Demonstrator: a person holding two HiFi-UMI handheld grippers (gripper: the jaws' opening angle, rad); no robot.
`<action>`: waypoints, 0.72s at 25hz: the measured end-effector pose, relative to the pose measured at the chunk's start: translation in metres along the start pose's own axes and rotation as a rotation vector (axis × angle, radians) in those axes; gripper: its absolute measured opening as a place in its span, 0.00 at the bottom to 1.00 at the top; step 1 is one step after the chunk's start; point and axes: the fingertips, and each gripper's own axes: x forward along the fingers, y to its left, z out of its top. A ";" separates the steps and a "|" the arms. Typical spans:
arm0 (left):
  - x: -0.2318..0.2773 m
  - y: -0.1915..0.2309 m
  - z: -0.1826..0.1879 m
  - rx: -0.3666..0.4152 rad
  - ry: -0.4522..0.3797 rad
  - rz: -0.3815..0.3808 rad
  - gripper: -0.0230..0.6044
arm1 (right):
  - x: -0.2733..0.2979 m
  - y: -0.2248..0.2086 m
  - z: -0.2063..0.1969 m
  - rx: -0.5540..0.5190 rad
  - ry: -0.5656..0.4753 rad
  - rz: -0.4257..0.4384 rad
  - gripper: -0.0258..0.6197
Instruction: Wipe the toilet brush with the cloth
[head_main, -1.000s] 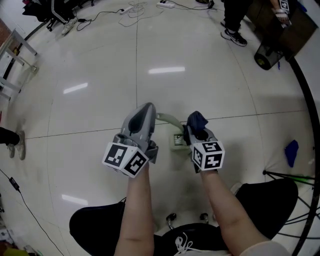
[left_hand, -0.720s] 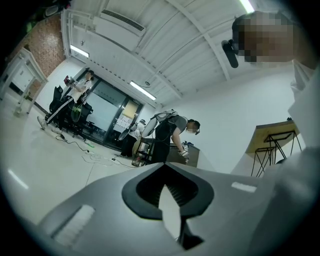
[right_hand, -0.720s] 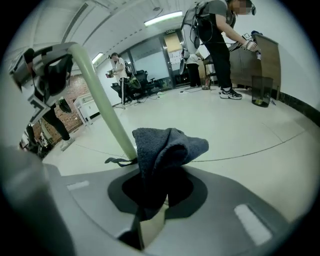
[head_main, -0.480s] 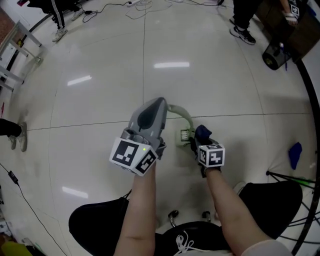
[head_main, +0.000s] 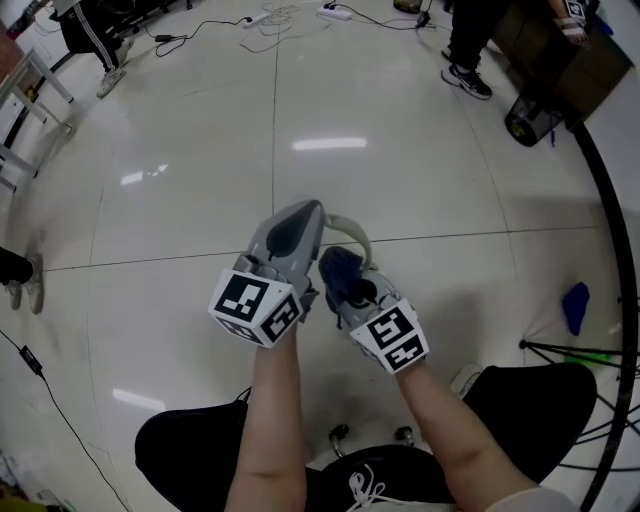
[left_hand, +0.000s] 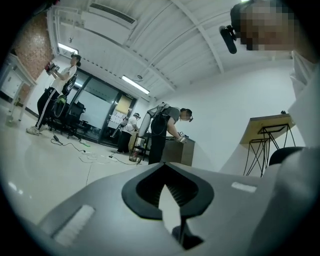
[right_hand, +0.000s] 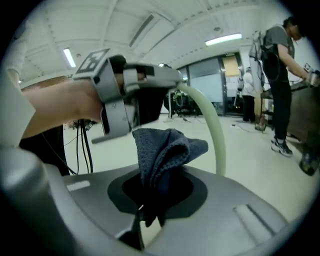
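Note:
In the head view my left gripper (head_main: 305, 213) points away from me, shut on the top of the toilet brush's pale green handle (head_main: 352, 232). The handle curves down to the right and goes under the cloth. My right gripper (head_main: 345, 285) is close beside it on the right, shut on a dark blue cloth (head_main: 341, 270) that lies against the handle. The brush head is hidden beneath the cloth and the gripper. In the right gripper view the cloth (right_hand: 167, 147) stands bunched up out of the jaws, with the handle (right_hand: 216, 135) arching just behind it from the left gripper (right_hand: 172, 80).
Glossy pale tiled floor all round. Cables (head_main: 260, 20) lie at the far edge, and a person's shoes (head_main: 465, 78) and a black round object (head_main: 525, 122) at the back right. A blue rag (head_main: 575, 305) and tripod legs (head_main: 570, 350) are at the right.
My right gripper has moved left and up with the cloth, from beside the brush head to against the handle next to the left gripper. The brush head is now covered.

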 end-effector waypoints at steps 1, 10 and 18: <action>0.000 -0.001 0.000 0.000 0.009 -0.007 0.05 | 0.002 0.004 0.019 -0.026 -0.022 0.000 0.13; 0.002 -0.008 -0.004 0.003 0.072 -0.042 0.05 | 0.006 -0.026 0.064 0.214 -0.083 -0.105 0.13; 0.003 -0.012 -0.002 0.023 0.058 -0.043 0.05 | 0.001 -0.054 0.023 0.572 -0.145 -0.150 0.13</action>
